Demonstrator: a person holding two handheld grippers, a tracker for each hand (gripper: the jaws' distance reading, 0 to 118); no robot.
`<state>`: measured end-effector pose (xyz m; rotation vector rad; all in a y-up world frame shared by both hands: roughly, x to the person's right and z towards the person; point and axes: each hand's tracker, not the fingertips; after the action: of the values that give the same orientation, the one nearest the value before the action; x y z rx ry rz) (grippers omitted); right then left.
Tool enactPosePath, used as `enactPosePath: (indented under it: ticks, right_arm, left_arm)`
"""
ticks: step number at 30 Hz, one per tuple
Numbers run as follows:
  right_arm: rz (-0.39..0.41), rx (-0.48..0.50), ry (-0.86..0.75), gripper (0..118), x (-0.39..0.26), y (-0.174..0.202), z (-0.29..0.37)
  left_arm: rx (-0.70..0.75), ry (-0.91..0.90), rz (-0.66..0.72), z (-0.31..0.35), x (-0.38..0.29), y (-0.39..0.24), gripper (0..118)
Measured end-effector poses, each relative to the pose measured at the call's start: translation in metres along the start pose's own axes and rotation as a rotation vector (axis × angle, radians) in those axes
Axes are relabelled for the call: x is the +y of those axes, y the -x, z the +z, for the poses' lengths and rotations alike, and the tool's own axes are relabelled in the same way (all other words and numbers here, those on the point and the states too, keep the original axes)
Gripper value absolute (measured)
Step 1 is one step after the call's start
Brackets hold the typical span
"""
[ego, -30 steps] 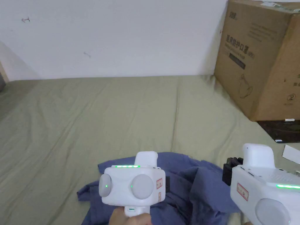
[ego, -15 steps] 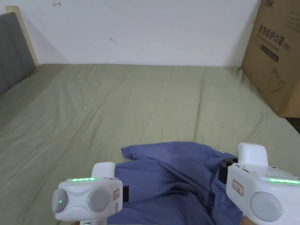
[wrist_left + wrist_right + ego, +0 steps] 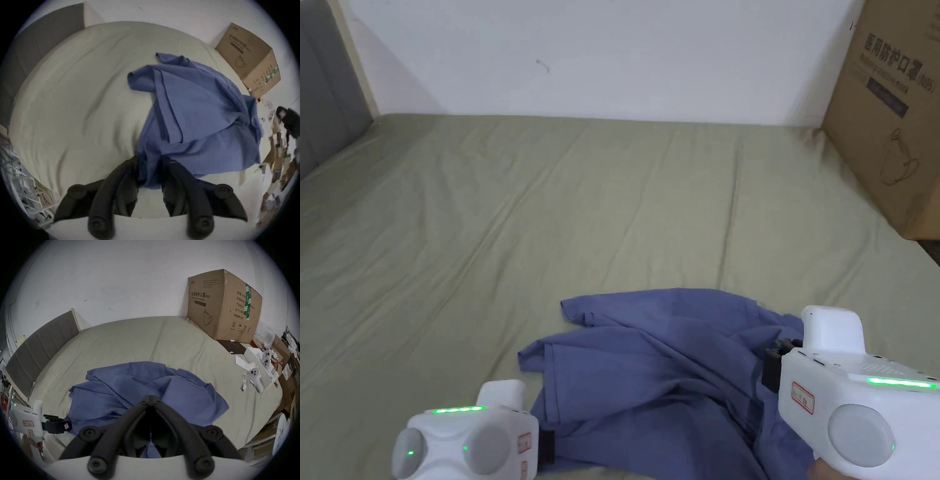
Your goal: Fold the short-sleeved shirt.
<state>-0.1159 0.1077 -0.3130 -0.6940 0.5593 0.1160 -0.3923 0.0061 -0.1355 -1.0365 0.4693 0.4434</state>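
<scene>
On the wrinkled olive bedsheet (image 3: 562, 206), a crumpled blue cotton short-sleeved shirt (image 3: 669, 369) is being pinched by the left gripper (image 3: 150, 164) and right gripper (image 3: 151, 398), near a printed brown cardboard box (image 3: 894, 112).

The head view looks down and forward from above the near edge of the bed (image 3: 550, 206), toward the wall (image 3: 612, 56). The left gripper view sits low and close over the shirt (image 3: 194, 113), facing the same wall. The right gripper view looks likewise from farther right. All three share shirt, bed and box (image 3: 222, 305).
</scene>
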Motion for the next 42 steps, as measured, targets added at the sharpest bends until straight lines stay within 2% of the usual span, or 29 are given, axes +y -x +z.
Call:
enactPosePath:
  ticks: [2,3,6,8,11,13,14,16,17,20,23,26,28,29,30,31,32,33,36,40,42]
  right_arm:
    - [-0.011,0.010,0.017,0,0.000,0.000,-0.005]
    - [-0.010,0.017,0.022,0,0.000,0.000,-0.007]
    - [0.007,0.023,0.034,0,0.004,0.001,-0.013]
    - [0.024,0.064,0.043,0,0.013,0.000,-0.020]
    - [0.008,0.154,0.078,1,0.043,-0.001,-0.041]
    - [0.038,0.187,0.062,9,0.062,0.004,-0.065]
    - [0.064,0.209,0.083,32,0.071,0.008,-0.078]
    - [0.124,0.244,0.160,98,0.089,0.018,-0.117]
    - [0.124,0.259,0.170,100,0.096,0.022,-0.134]
    - [0.142,0.244,0.253,100,0.110,0.040,-0.196]
    - [0.230,0.194,0.351,99,0.108,0.056,-0.249]
    - [0.274,0.197,0.382,96,0.097,0.064,-0.281]
    - [0.297,0.165,0.464,93,0.084,0.064,-0.296]
    - [0.288,0.179,0.421,89,0.084,0.064,-0.291]
    - [0.295,0.180,0.408,79,0.088,0.066,-0.284]
    - [0.321,0.199,0.384,52,0.088,0.065,-0.276]
    - [0.350,0.198,0.369,17,0.090,0.066,-0.272]
    - [0.365,0.194,0.358,3,0.091,0.067,-0.269]
    - [0.349,0.185,0.387,3,0.093,0.066,-0.266]
    - [0.191,0.201,0.348,3,0.116,0.046,-0.241]
    - [0.173,0.189,0.280,3,0.136,0.034,-0.218]
  left_arm:
    - [0.008,0.014,-0.035,0.001,0.002,-0.006,8]
    - [-0.012,0.010,-0.019,0.005,0.004,-0.004,6]
    - [-0.035,0.027,-0.013,0.010,0.008,0.000,6]
    - [-0.035,0.018,-0.006,0.021,0.009,-0.002,6]
    - [-0.031,-0.007,-0.035,0.032,0.013,-0.005,6]
    - [-0.036,-0.012,-0.043,0.038,0.016,-0.007,6]
    - [-0.037,-0.015,-0.043,0.039,0.017,-0.007,6]
    - [-0.043,-0.016,-0.043,0.042,0.018,-0.006,6]
    - [-0.045,-0.010,-0.040,0.041,0.021,-0.006,6]
    - [-0.042,-0.007,-0.023,0.040,0.028,-0.008,6]
    - [-0.030,0.006,-0.032,0.036,0.031,-0.009,6]
    - [-0.032,0.029,-0.007,0.033,0.031,-0.007,6]
    - [-0.030,0.033,-0.009,0.030,0.033,-0.008,6]
    - [-0.027,0.036,-0.014,0.030,0.033,-0.009,6]
    - [-0.025,0.034,-0.020,0.030,0.033,-0.010,6]
    - [-0.024,0.036,-0.021,0.030,0.034,-0.010,6]
    - [-0.025,0.036,-0.021,0.031,0.034,-0.010,6]
    - [-0.027,0.032,-0.021,0.031,0.035,-0.011,6]
    - [-0.029,0.026,-0.010,0.032,0.035,-0.010,6]
    - [-0.050,-0.002,0.013,0.050,0.038,-0.006,6]
    - [-0.042,-0.036,-0.008,0.061,0.043,-0.005,6]
